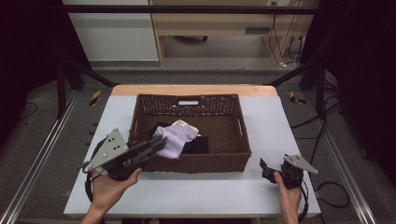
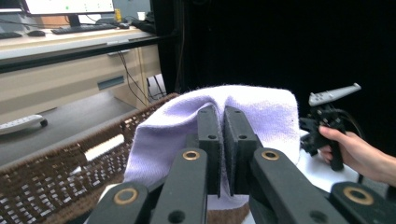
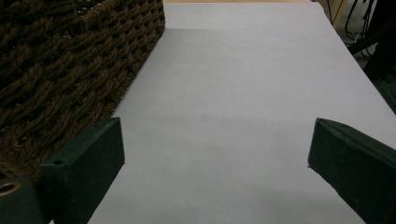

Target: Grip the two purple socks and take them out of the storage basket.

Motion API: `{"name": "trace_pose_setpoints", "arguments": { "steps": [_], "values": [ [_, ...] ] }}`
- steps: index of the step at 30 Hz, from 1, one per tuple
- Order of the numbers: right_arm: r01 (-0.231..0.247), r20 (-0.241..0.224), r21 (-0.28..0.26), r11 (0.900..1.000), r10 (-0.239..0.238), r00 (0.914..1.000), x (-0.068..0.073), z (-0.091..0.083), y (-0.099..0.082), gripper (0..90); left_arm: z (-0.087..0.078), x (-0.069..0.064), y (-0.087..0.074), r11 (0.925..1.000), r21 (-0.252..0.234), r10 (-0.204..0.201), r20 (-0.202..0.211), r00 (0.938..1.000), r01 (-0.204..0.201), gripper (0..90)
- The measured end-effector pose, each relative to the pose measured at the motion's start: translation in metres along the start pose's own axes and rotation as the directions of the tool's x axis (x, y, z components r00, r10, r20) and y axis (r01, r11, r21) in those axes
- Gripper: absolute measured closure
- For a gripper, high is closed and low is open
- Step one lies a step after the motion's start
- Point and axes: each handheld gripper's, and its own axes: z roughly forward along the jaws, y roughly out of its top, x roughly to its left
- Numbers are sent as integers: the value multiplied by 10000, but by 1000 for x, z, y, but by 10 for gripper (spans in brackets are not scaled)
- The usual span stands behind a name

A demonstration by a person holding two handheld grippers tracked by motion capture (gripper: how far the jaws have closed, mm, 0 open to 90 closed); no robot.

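A brown wicker basket (image 1: 233, 156) stands in the middle of the white table. Inside it lie a black cloth (image 1: 198, 144) and a cream cloth (image 1: 184, 124). My left gripper (image 1: 159, 142) reaches over the basket's front left corner and is shut on a lilac cloth (image 1: 175, 139), held above the basket. In the left gripper view the lilac cloth (image 2: 261, 112) drapes over the two closed jaws, with the basket (image 2: 56, 172) behind. My right gripper (image 1: 266, 169) rests open by the basket's front right corner, holding nothing. In the right gripper view its jaws stand wide apart beside the basket (image 3: 60, 70).
The white table top (image 1: 271, 116) has bare room to the right of the basket and along the front edge. A desk (image 2: 60, 70) with a keyboard stands beyond the table. Metal frame rails (image 1: 42, 149) run along both sides.
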Motion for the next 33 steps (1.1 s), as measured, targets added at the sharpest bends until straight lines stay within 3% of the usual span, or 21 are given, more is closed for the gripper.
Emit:
{"name": "trace_pose_setpoints", "arguments": {
  "steps": [9, 17, 20, 22, 24, 28, 29, 31, 32, 33],
  "values": [
    [-28, 31, -4, 10000, 28, 10000, 1, 0, 0, 41, -15, -15, -20, 9998, 212, -19, 321, 9995, 12, 859],
    [-2, 86, 3, 10000, 2, 10000, 1, 0, 0, 42, -15, -23, -52, 9935, 1118, -276, 466, 9985, 223, 858],
    [3, 99, 0, 10000, -3, 10000, 1, 0, 0, 42, -11, -23, -67, 9869, 1565, -470, 480, 9977, 389, 859],
    [52, 119, -13, 10000, -52, 9999, 1, 0, 0, 42, -5, -23, -79, 9781, 2036, -541, 504, 9973, 428, 858],
    [54, 116, -11, 10000, -54, 9999, 1, 0, 0, 42, -3, -24, -82, 9763, 2122, -544, 528, 9971, 421, 858],
    [27, 56, 8, 10000, -27, 10000, 1, 0, 0, 42, 11, -24, -101, 9529, 2995, -700, 623, 9956, 482, 858],
    [60, 77, 6, 10000, -60, 10000, 1, 0, 0, 42, 11, -24, -101, 9529, 2995, -700, 623, 9956, 482, 857],
    [80, 95, -23, 10000, -79, 9999, 1, 0, 0, 42, 19, -23, -113, 9385, 3417, -754, 642, 9951, 491, 857],
    [78, 96, -26, 10000, -78, 9999, 1, 0, 0, 42, 19, -23, -113, 9385, 3417, -754, 642, 9951, 491, 856],
    [78, 96, -26, 10000, -78, 9999, 1, 0, 0, 42, 24, -23, -118, 9306, 3628, -779, 659, 9948, 488, 856]
  ]
}}
